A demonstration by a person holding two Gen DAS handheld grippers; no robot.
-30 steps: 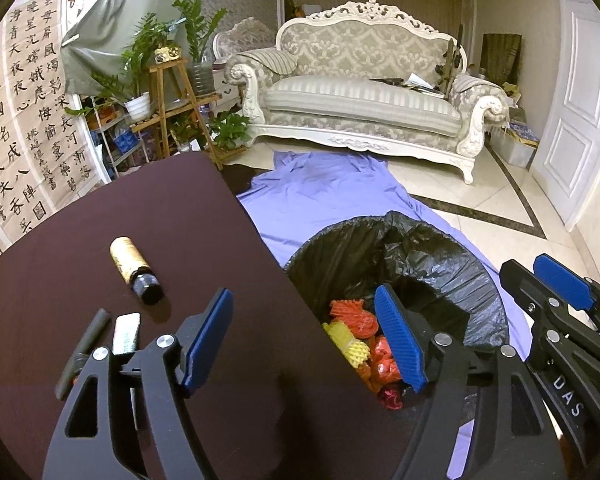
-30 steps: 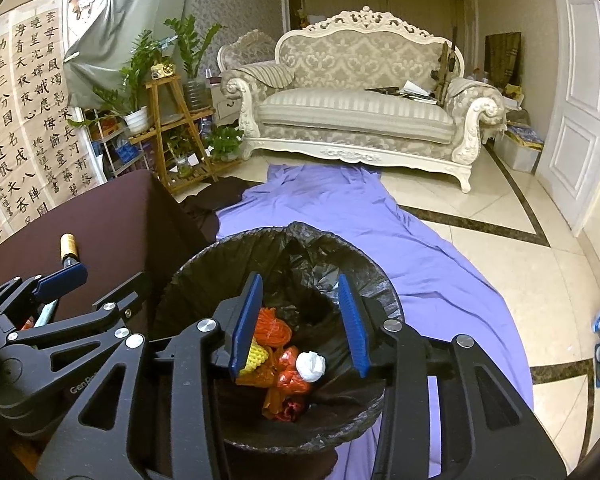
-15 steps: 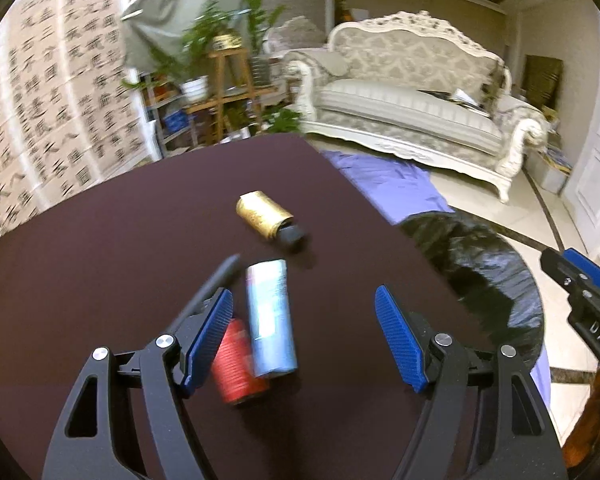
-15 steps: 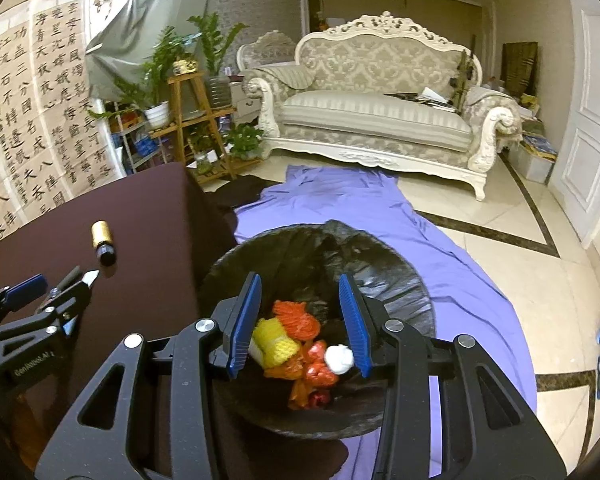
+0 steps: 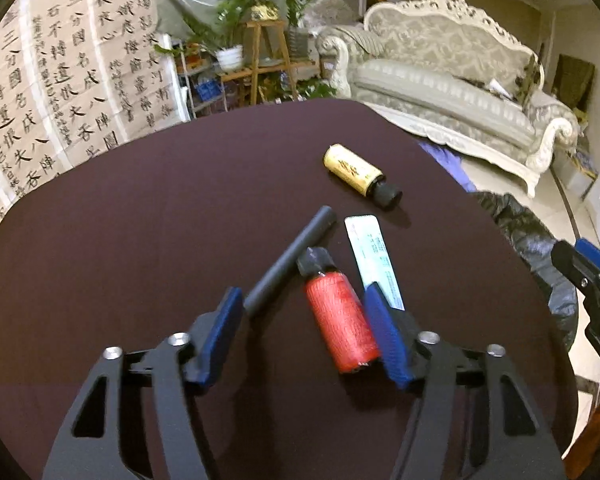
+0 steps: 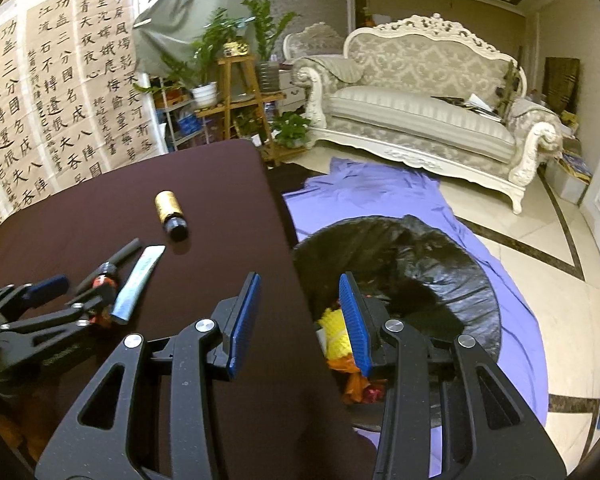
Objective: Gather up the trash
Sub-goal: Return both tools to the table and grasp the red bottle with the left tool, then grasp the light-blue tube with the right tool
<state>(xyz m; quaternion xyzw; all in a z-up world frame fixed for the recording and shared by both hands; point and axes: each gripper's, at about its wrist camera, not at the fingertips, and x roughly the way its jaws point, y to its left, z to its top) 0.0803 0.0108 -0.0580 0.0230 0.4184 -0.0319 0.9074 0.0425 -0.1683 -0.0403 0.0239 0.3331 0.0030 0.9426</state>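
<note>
My left claw [image 5: 304,330] has swung from the bin [image 6: 440,256] to the dark surface [image 5: 140,220], its jaws just narrowing around the red bottle [image 5: 342,326], half open and not yet pinching. I should centre it (the right pad already touches). The bottle lies flat, cap pointing away toward the sofa. My right claw [image 6: 300,322] hangs empty, narrowly open.

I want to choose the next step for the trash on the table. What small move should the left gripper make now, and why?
Probably shift slightly and keep closing on the red bottle. The left gripper, whose jaws have just been closing, is open: one pad is beside the bottle, the other well clear and close to the black stick. The lined trash bin waits beside the table.
</note>
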